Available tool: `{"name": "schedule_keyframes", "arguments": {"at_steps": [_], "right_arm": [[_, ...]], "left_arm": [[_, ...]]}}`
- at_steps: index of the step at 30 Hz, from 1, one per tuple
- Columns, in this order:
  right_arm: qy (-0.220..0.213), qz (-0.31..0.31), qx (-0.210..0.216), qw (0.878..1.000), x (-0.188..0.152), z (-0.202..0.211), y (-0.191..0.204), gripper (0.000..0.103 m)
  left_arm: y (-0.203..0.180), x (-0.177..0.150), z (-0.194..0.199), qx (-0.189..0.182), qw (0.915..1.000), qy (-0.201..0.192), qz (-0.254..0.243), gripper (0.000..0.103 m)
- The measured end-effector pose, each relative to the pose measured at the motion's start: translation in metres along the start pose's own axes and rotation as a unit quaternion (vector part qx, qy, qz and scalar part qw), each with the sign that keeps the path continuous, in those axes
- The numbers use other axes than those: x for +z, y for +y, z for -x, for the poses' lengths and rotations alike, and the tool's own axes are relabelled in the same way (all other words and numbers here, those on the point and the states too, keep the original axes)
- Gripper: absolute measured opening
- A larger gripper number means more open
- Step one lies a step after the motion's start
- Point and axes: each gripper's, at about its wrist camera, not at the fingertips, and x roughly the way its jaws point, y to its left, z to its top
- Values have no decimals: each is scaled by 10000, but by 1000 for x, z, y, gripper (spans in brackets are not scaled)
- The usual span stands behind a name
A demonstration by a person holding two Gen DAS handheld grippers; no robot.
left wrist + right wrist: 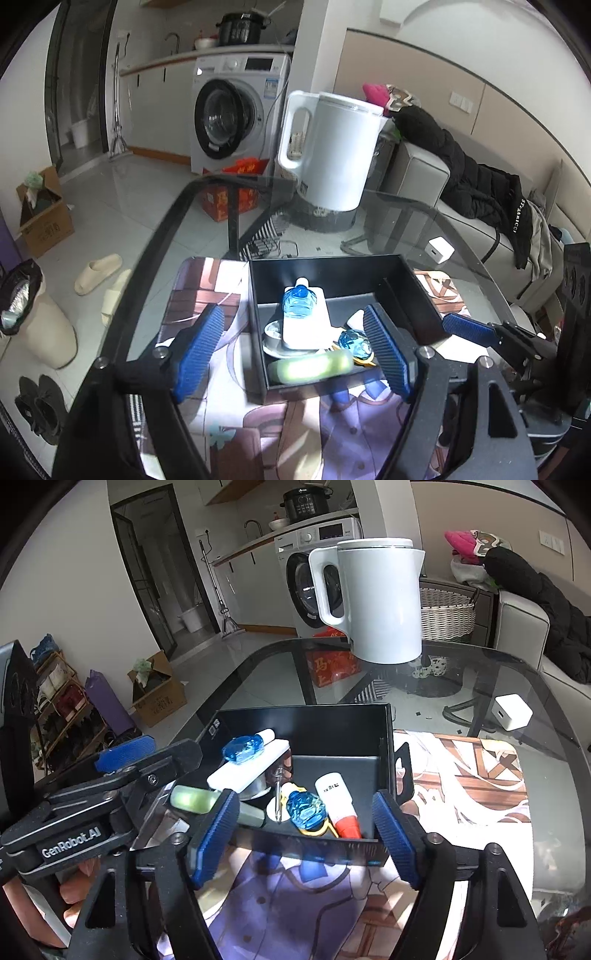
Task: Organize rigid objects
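Note:
A black open box (325, 269) (306, 720) stands on a printed mat on the glass table. In it lie a white slab (304, 325) (247, 768) on a metal dish, two blue faceted pieces (299, 297) (306, 808), a pale green tube (310, 365) (194, 797) and a white tube with a red cap (338, 797). My left gripper (295, 354) is open and empty, its fingers straddling the box's near left corner. My right gripper (308, 834) is open and empty at the box's near wall. The left gripper's body (92, 812) shows in the right wrist view.
A white electric kettle (332, 147) (373, 598) stands on the table behind the box. A small white charger cube (439, 251) (513, 710) lies to the right. A sofa with dark clothes is at the right; a washing machine, boxes and slippers are on the floor beyond.

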Motion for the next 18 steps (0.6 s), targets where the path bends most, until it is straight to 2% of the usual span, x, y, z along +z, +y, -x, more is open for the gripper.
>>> {"name": "schedule_keyframes", "arguments": {"at_steps": [4,11,12,15,18], "right_arm": [[-66,48,-29,10000,-9,12,5,83],[-55,-37,-209,9998,-27,26,-2,87],[-60,-77,-211,9997,-30,28,-4,87],[-113,-132,-260,9995,-37,36,-6,88],[-251,-66,-267,9993,-44,46,-5,88]], "left_arm": [[-9,-8,14,213,9992,-206,-266,79],[-6,-24,36,618,9963,-527,-290,79],[-4,-27,39,645,9960,-556,-266,80],[-2,-36,46,622,9962,-580,-157,90],[-2,-41,53,537,9964,-642,-143,90]]}}
